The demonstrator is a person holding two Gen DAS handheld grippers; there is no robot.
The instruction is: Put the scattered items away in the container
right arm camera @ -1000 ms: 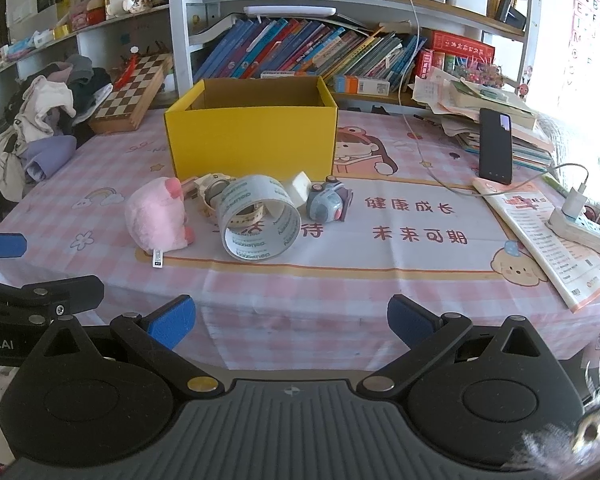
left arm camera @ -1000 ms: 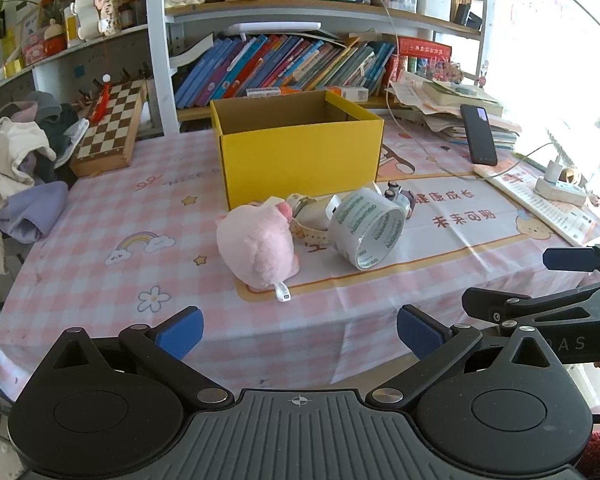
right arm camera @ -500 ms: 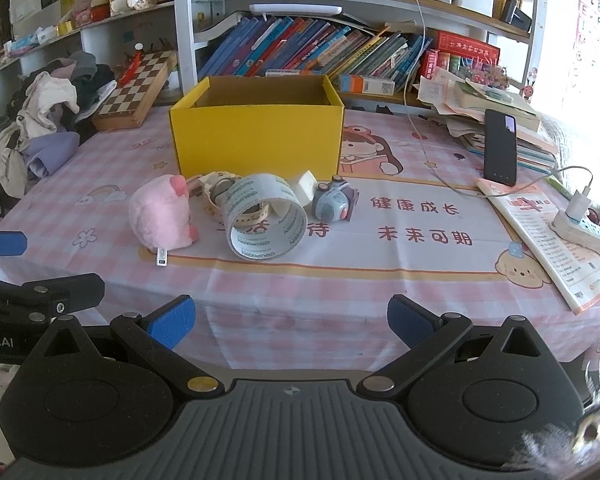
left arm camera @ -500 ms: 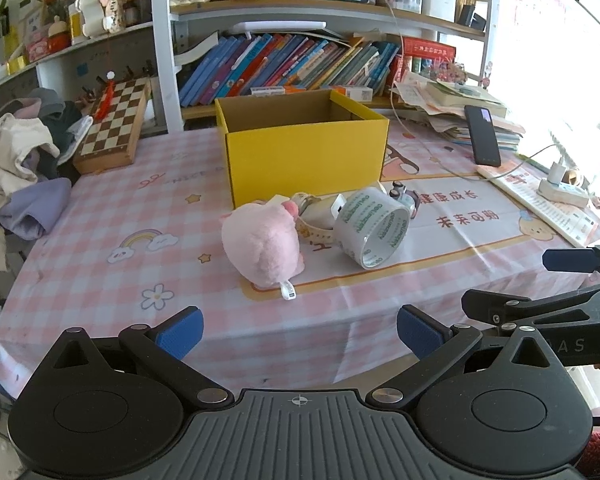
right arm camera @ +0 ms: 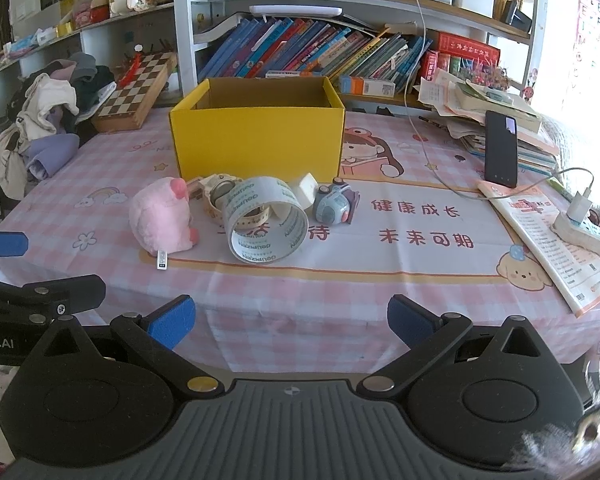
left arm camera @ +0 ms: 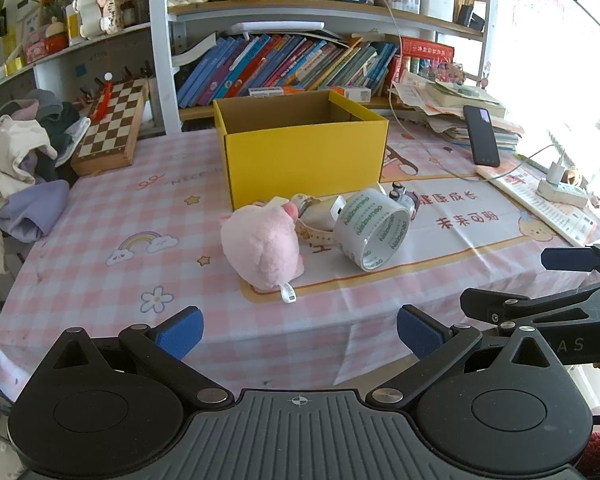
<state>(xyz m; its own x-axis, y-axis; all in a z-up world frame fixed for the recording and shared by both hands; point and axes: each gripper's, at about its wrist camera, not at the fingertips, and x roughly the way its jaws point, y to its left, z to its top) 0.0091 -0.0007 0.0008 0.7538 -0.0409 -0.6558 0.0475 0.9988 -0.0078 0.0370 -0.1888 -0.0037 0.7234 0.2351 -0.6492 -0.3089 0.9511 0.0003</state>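
An open yellow box [left arm camera: 304, 156] [right arm camera: 258, 142] stands mid-table. In front of it lie a pink plush toy [left arm camera: 262, 246] [right arm camera: 162, 216], a clear tape roll [left arm camera: 374, 230] [right arm camera: 266, 220], a cream watch [left arm camera: 314, 218] [right arm camera: 218, 192], a small white block [right arm camera: 306, 188] and a grey-blue toy camera [left arm camera: 404, 198] [right arm camera: 334, 204]. My left gripper [left arm camera: 298, 332] is open and empty, short of the table's front edge, facing the plush. My right gripper [right arm camera: 290, 322] is open and empty, at the front edge, facing the tape roll.
A chessboard [left arm camera: 112, 128] and a clothes pile [left arm camera: 16, 168] sit at the left. A black phone [right arm camera: 500, 148], paper stacks, a leaflet [right arm camera: 552, 240] and a power strip [right arm camera: 584, 232] sit at the right. A bookshelf [right arm camera: 312, 56] stands behind the box.
Both grippers have moved slightly closer to the table; the items look a little nearer and larger. Jaws remain open. Nothing on the table has moved.
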